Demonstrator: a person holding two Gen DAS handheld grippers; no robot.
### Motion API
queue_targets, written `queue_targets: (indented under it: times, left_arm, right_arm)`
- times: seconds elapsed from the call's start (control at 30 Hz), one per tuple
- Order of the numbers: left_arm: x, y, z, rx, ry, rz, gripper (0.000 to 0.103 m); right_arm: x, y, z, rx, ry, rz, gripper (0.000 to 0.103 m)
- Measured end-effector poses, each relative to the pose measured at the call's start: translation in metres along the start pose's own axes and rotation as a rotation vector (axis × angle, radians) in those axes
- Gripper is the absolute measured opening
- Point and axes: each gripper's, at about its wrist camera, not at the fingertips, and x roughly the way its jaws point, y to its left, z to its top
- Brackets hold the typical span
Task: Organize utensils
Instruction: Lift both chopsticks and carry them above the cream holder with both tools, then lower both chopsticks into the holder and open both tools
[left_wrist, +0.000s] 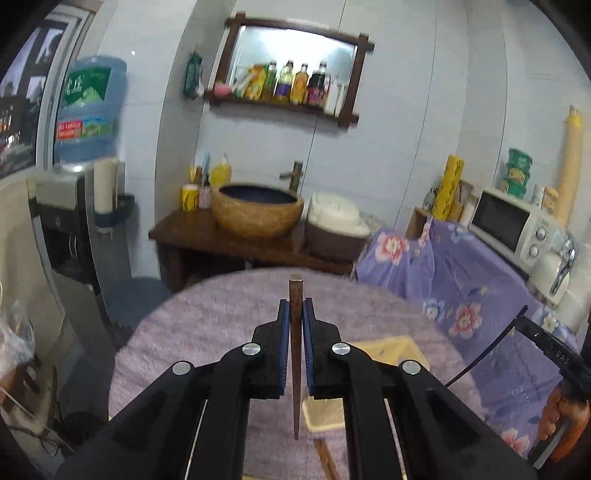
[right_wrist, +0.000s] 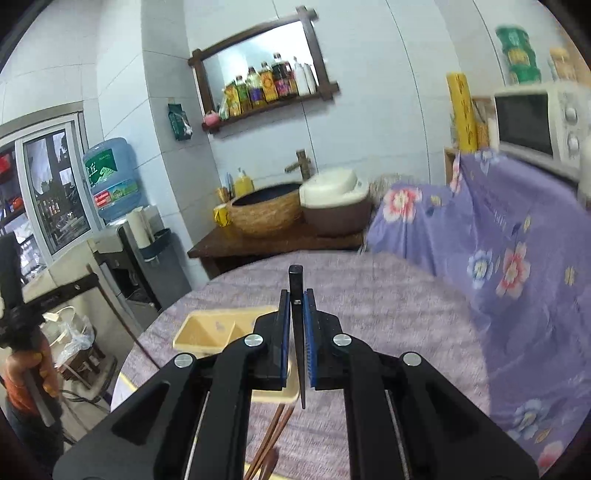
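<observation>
My left gripper (left_wrist: 294, 308) is shut on a brown wooden chopstick (left_wrist: 295, 354) that hangs tip-down above the round purple table (left_wrist: 207, 317). My right gripper (right_wrist: 296, 299) is shut on a black chopstick (right_wrist: 298, 332), also tip-down. A pale yellow divided tray (right_wrist: 201, 334) lies on the table below and left of the right gripper; it also shows in the left wrist view (left_wrist: 391, 349) under the left gripper. More brown chopsticks (right_wrist: 273, 439) lie on the table by the tray's near edge, and one shows in the left wrist view (left_wrist: 327, 458).
Beyond the table stand a wooden stand with a woven basin (left_wrist: 256, 212) and a rice cooker (left_wrist: 336, 225). A floral cloth (left_wrist: 461, 269) covers a counter with a microwave (left_wrist: 517, 225) at right. A water dispenser (left_wrist: 85, 155) stands at left. The other gripper (left_wrist: 554, 354) shows at far right.
</observation>
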Motion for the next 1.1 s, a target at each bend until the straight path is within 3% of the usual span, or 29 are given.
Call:
queue_targets:
  times: [0.17,0.33,0.5,0.77,0.97,1.1]
  left_arm:
    - [-0.015,-0.030,0.056,0.039,-0.114,-0.010,0.008]
    - [-0.009,-0.054,0.070,0.047,-0.143,-0.045,0.008]
    - [0.020,-0.063,0.044,0.049,-0.086,-0.064,0.008]
    - [0.068,-0.066,-0.019,0.060,0.037,-0.048,0.008]
    - [0.087,-0.062,-0.046,0.049,0.094,-0.049,0.008]
    - [0.084,-0.062,-0.051,0.057,0.072,-0.041,0.008]
  right_arm:
    - [-0.005,0.025,0.064,-0.040,-0.095,0.011,0.008]
    - [-0.004,0.056,0.089,-0.072,-0.142,0.054,0.008]
    - [0.030,0.080,0.065,-0.112,-0.088,0.072,0.008]
    - [0.089,0.080,0.004,-0.129,0.022,0.046,0.008]
    - [0.104,0.070,-0.020,-0.094,0.073,0.070,0.001]
    - [0.104,0.066,-0.026,-0.082,0.069,0.061,0.001]
